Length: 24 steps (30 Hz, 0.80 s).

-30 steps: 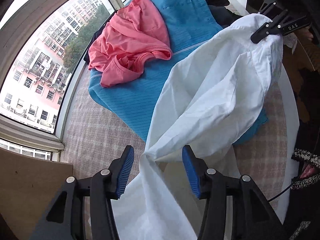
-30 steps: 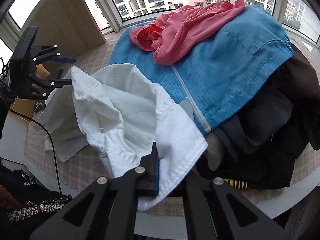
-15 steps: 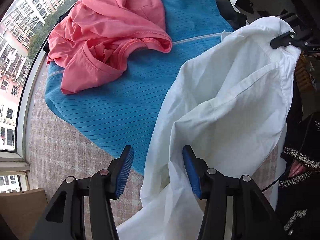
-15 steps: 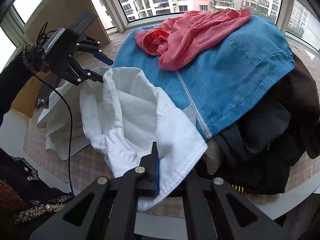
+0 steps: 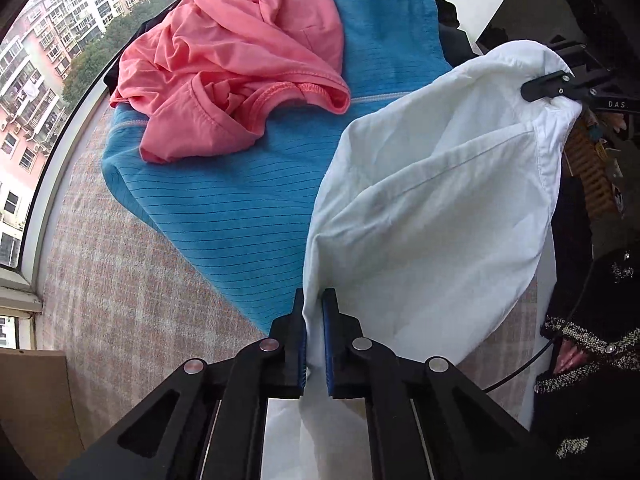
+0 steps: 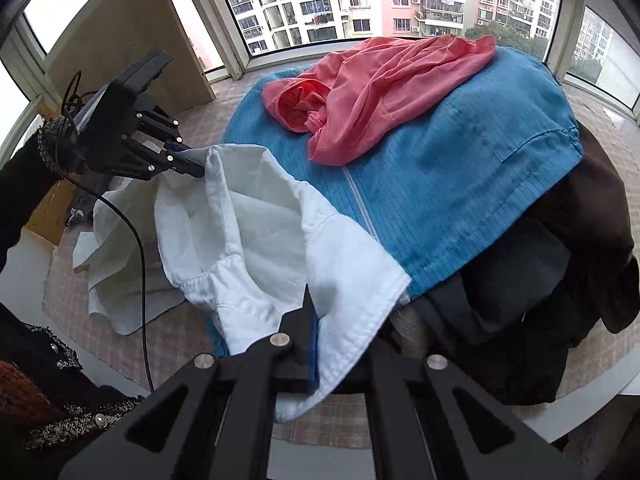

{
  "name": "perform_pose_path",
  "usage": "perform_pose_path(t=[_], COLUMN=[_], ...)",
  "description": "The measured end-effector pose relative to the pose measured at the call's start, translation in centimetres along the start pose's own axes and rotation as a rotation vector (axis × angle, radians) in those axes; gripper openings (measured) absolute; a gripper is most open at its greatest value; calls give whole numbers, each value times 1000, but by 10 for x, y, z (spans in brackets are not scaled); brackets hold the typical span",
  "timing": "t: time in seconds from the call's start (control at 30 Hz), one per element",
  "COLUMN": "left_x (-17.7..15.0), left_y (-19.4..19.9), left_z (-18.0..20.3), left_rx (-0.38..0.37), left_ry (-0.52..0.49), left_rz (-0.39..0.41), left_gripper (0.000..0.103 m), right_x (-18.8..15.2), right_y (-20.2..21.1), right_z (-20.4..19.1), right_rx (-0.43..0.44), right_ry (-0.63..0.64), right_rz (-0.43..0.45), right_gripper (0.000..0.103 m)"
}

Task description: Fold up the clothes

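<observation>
Two claws were fastened on one white shirt (image 5: 432,208), which was stretched between them above the counter (image 5: 120,280). The left claw (image 5: 314,320) was seen closed on a fold at the shirt's edge; its jaws had just been closing, and where they stood wide apart around the cloth a second before, the blue pads (image 5: 326,344) were now pressed against it. The right claw (image 6: 310,344) was clamped narrowly on the shirt's other edge, as in the earlier frames, and had been lifted slightly. No container was visible; the remaining clothes were heaped directly on the counter's checked cover: a pink top (image 6: 380,92) lay crumpled on a blue striped garment (image 6: 460,184), with dark garments (image 6: 560,280) beside them. The lower part of the shirt was left trailing on the cover near the person's dark sleeve (image 6: 24,192).
</observation>
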<state>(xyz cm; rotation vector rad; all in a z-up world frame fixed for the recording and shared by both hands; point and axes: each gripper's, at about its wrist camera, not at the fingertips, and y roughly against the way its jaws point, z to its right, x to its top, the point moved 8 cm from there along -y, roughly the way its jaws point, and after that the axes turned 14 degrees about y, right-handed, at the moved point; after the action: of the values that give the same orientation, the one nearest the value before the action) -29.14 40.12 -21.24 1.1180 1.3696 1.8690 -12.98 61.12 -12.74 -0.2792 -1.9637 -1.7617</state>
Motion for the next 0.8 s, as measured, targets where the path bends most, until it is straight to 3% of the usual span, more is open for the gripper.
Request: perform_pose_path(t=[0.1, 0.3, 0.43, 0.53, 0.6, 0.8], left_x=[-9, -51, -87, -101, -105, -85], left_y=[55, 208, 242, 223, 203, 107], left_z=[-5, -6, -9, 1, 13, 53], left_rx=[72, 260, 268, 281, 243, 158], left_ry=[60, 175, 245, 245, 238, 114], left_rz=[123, 401, 435, 380, 336, 142], left_gripper=[3, 0, 1, 1, 1, 1], right_x=[33, 142, 177, 157, 129, 15], right_y=[27, 110, 143, 142, 132, 82], right_z=[-2, -40, -74, -91, -94, -65], right_rx=[-51, -119, -105, -108, -94, -56], right_ry=[49, 228, 296, 329, 315, 146], right_rz=[87, 320, 365, 325, 281, 125], right_gripper=[2, 2, 2, 2, 2, 2])
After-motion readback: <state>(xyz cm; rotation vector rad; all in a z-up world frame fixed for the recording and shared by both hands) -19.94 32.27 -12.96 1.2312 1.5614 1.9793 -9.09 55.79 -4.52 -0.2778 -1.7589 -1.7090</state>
